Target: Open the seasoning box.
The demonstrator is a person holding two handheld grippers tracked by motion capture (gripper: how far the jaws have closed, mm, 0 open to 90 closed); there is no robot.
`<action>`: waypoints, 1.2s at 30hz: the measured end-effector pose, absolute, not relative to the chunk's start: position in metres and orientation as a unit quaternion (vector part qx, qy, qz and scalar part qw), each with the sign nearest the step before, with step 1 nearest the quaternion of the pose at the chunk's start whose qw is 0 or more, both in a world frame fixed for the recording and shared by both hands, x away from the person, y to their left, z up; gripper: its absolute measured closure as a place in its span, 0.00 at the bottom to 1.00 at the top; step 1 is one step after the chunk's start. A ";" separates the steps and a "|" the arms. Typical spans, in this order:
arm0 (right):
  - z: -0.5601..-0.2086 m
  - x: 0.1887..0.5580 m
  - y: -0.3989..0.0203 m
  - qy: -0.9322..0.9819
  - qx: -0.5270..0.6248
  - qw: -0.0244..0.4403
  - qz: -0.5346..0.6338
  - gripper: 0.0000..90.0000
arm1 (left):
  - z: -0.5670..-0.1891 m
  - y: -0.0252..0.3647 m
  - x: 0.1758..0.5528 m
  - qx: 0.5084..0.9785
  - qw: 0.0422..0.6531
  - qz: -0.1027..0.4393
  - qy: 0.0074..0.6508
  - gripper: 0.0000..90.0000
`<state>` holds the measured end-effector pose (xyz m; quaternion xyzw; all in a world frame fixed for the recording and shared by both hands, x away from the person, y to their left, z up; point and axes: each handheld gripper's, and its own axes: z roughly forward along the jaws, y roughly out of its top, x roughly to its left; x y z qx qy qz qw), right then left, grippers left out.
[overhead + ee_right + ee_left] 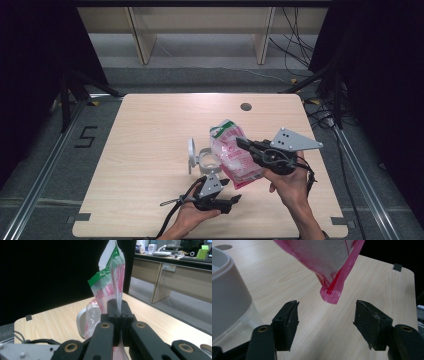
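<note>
A pink and white plastic bag (pixel 231 155) with a green top strip hangs tilted above the table's middle. My right gripper (pixel 244 143) is shut on its side; in the right gripper view the jaws pinch the bag (pixel 110 287) between them (pixel 119 312). My left gripper (pixel 235 199) lies low near the front edge, open. In the left gripper view its jaws (pixel 327 315) stand wide apart, and the bag's lower corner (pixel 332 277) hangs just beyond them, untouched. A clear container (pixel 206 160) with a white rim (pixel 227 287) stands left of the bag.
A white round lid (pixel 191 152) stands on edge beside the container. The wooden table (pixel 150 150) has a dark hole (pixel 245 106) near its far edge. Shelf legs and cables lie on the floor beyond the table.
</note>
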<state>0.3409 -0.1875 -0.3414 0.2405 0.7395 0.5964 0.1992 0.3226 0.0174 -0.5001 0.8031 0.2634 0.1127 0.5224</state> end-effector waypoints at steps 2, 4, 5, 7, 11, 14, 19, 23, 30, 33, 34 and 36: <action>-0.341 0.342 -0.186 0.739 0.236 0.202 0.598 1.00 | -0.500 0.017 0.323 0.802 0.523 0.117 0.263 0.44; -0.341 0.343 -0.185 0.737 0.235 0.200 0.601 1.00 | -0.499 0.015 0.323 0.795 0.528 0.136 0.266 0.51; -0.341 0.343 -0.184 0.739 0.237 0.198 0.599 1.00 | -0.498 0.014 0.323 0.788 0.537 0.142 0.267 0.53; -0.342 0.345 -0.183 0.740 0.231 0.202 0.598 1.00 | -0.496 0.012 0.322 0.782 0.544 0.153 0.263 0.60; -0.343 0.346 -0.182 0.741 0.242 0.195 0.596 1.00 | -0.497 0.008 0.321 0.779 0.543 0.170 0.264 0.71; -0.344 0.347 -0.182 0.740 0.247 0.197 0.594 1.00 | -0.498 0.004 0.320 0.771 0.542 0.182 0.279 0.78; -0.342 0.351 -0.184 0.738 0.251 0.199 0.594 1.00 | -0.498 -0.004 0.321 0.761 0.547 0.195 0.290 0.86; -0.342 0.355 -0.185 0.733 0.265 0.209 0.591 1.00 | -0.497 -0.010 0.320 0.753 0.551 0.178 0.312 0.87; -0.344 0.364 -0.189 0.732 0.283 0.197 0.587 1.00 | -0.497 -0.021 0.316 0.752 0.551 0.179 0.315 0.87; -0.345 0.367 -0.187 0.730 0.278 0.198 0.592 1.00 | -0.499 -0.024 0.315 0.750 0.550 0.193 0.313 0.88; -0.345 0.367 -0.186 0.734 0.283 0.195 0.586 1.00 | -0.499 -0.024 0.315 0.750 0.548 0.192 0.315 0.88; -0.345 0.368 -0.184 0.733 0.276 0.207 0.585 1.00 | -0.500 -0.025 0.314 0.749 0.551 0.195 0.313 0.88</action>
